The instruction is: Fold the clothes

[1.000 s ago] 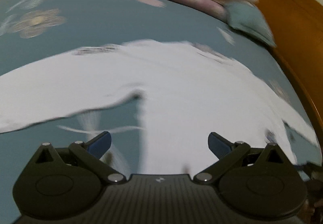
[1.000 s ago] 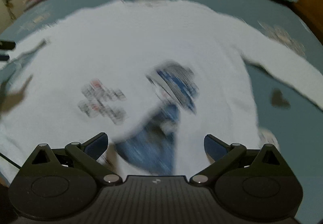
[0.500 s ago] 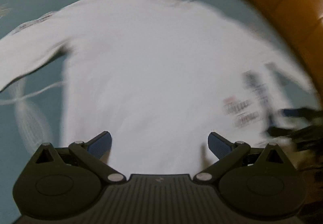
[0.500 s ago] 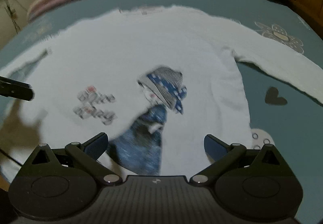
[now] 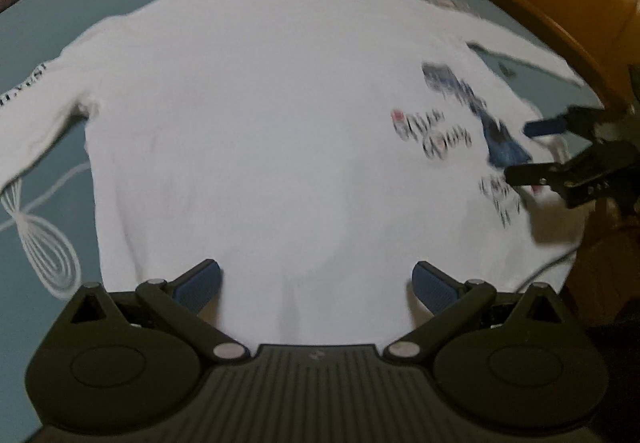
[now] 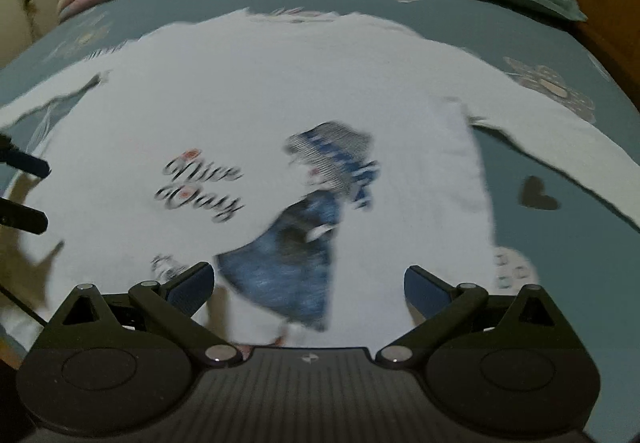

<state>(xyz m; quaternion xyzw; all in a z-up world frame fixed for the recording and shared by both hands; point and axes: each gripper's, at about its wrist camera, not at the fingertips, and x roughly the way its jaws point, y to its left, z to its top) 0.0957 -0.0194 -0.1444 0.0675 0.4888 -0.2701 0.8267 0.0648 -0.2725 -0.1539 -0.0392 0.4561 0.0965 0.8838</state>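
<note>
Both hand-held grippers [image 5: 316, 281] [image 6: 306, 285] gape above one white sweatshirt [image 6: 280, 115] spread flat.

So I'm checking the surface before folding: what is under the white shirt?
The white shirt lies spread flat on a teal bedsheet printed with flowers and a heart. The sheet shows all around the shirt; whatever sits beneath the shirt's body is covered and cannot be seen.
</note>
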